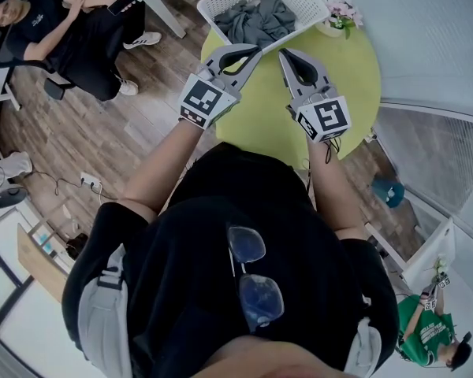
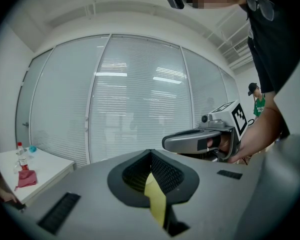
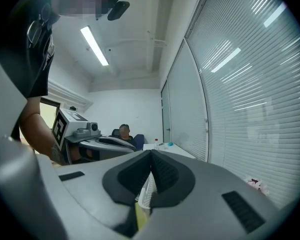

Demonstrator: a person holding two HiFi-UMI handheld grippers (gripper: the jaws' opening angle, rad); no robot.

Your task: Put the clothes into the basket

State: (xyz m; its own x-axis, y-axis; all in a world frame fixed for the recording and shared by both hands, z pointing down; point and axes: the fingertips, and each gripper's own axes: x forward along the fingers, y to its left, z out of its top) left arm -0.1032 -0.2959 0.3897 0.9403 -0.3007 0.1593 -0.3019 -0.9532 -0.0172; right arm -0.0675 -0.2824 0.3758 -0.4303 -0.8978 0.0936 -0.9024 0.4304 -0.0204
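- Glasses (image 1: 252, 278) hang from my collar, closest of all under the head camera; below them my forearms reach out toward the basket (image 1: 211, 12).
- I hold the left gripper (image 1: 255, 50) just short of the basket's near rim. Its jaws are pressed together with nothing between them; in its own view only a sliver of yellow-green table (image 1: 343, 69) shows past the tips.
- I hold the right gripper (image 1: 283, 53) beside it, also just short of the basket and also closed and empty. Through its own view I catch a strip of the basket's white lattice beyond the tips, so it is aimed at the basket wall.
- Both tips angle inward toward each other and point at the basket. I judge this a resting pose, not a reach, since neither carries cloth.
- Grey clothes (image 1: 260, 18) lie bunched inside the basket, below its rim. I see no cloth on the table on my side of the basket, so I judge the job as good as done.
- Flowers (image 1: 340, 10) stand just right of the basket, close enough that I would keep the right gripper clear of them.
- Well left of the basket, off the table, a seated person (image 1: 71, 30) is out of my working space.
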